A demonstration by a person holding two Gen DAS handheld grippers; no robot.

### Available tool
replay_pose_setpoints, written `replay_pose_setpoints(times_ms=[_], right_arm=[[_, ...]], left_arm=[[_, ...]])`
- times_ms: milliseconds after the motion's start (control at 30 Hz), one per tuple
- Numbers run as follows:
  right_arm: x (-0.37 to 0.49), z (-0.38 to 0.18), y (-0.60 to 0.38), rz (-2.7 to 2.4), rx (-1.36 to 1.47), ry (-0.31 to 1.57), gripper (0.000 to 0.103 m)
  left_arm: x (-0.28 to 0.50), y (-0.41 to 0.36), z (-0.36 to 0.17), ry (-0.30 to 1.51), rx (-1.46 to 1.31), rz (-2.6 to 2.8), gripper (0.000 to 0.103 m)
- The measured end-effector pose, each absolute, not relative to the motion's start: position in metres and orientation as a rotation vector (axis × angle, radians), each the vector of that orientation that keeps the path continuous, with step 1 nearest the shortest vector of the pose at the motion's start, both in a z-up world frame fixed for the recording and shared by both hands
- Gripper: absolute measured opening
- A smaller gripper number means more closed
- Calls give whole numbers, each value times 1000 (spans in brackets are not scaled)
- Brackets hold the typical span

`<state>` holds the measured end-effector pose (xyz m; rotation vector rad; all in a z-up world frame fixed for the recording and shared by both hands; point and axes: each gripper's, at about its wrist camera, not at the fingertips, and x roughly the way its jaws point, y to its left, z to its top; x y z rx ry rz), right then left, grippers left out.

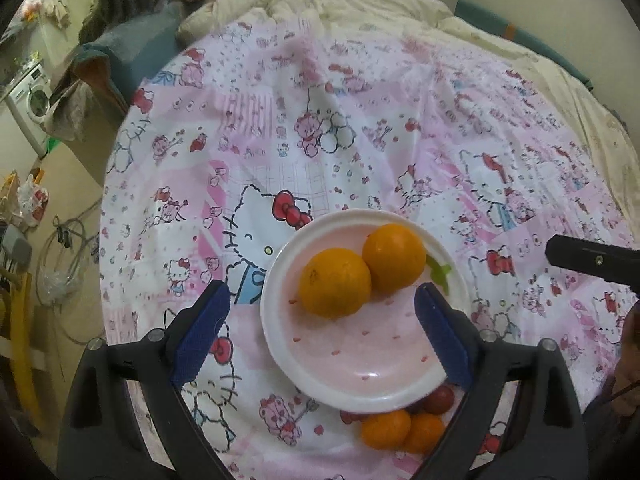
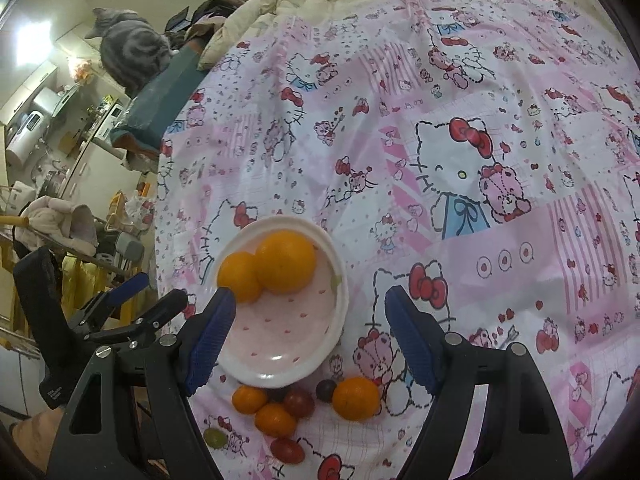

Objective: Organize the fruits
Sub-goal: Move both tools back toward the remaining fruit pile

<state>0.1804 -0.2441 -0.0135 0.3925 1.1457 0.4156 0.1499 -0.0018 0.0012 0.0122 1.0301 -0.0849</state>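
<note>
A white bowl [image 1: 360, 354] with a pink speckled inside sits on the Hello Kitty cloth [image 1: 360, 120]. Two oranges lie in it, touching: one [image 1: 335, 282] nearer, one [image 1: 394, 258] behind. My left gripper [image 1: 322, 288] hangs open above the bowl, its blue pads [image 1: 202, 332] wide apart and holding nothing. In the right wrist view the bowl [image 2: 276, 332] and its oranges [image 2: 285, 262] are left of centre. My right gripper [image 2: 311, 293] is open and empty. In front of the bowl lie loose fruits: an orange [image 2: 356, 398], two small mandarins [image 2: 249, 399], cherry tomatoes [image 2: 298, 402], a dark grape [image 2: 326, 389] and a green grape [image 2: 214, 438].
The cloth covers a bed with a cream quilt [image 1: 320, 4] bunched at the far end. A grey cat [image 2: 128, 52] sits on a teal edge at the far left. Past the bed's left edge are a washing machine [image 1: 30, 96], cables and clutter on the floor.
</note>
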Motion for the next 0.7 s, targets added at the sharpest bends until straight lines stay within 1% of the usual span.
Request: replay_pose_setpoints(times_ms=[367,700], right_arm=[[139,-13,-254,416,393,1156,80],[104,-18,-257,404,412,1176,80]], left_arm=[[107,0,17,1022,-40,-64,92],[66,2,16,1049,-58,-45,92]])
